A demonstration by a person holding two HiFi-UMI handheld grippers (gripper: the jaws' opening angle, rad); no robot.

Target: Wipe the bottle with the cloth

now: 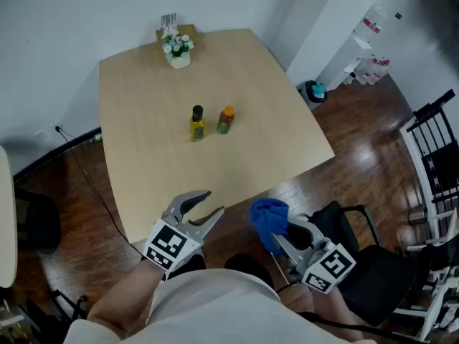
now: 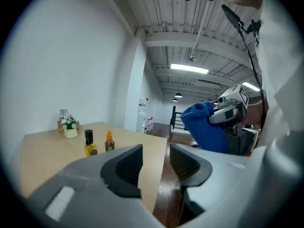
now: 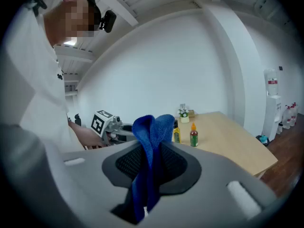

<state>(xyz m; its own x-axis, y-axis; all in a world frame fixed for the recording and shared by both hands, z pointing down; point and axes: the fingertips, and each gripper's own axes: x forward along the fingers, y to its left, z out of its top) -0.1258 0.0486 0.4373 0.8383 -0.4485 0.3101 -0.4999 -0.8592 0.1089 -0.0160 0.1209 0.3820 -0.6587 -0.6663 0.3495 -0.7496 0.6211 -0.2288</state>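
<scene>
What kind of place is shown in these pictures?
Probably an office or workshop-style room rather than a home: a large pale wooden table on a dark wood floor, plain white walls, and an open industrial ceiling with a strip light.

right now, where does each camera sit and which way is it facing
Head view: on the person's head, looking steeply down at the table, yellow bottle and red sauce bottle; shows left gripper, right gripper, forearms.
Left gripper view: on the left gripper, looking along its open fingers across the table; shows right gripper holding blue cloth, white shirt.
Right gripper view: on the right gripper, looking along fingers shut on the cloth toward the table; shows the left gripper, left hand.
Shared: both gripper views see both bottles and each other.
</scene>
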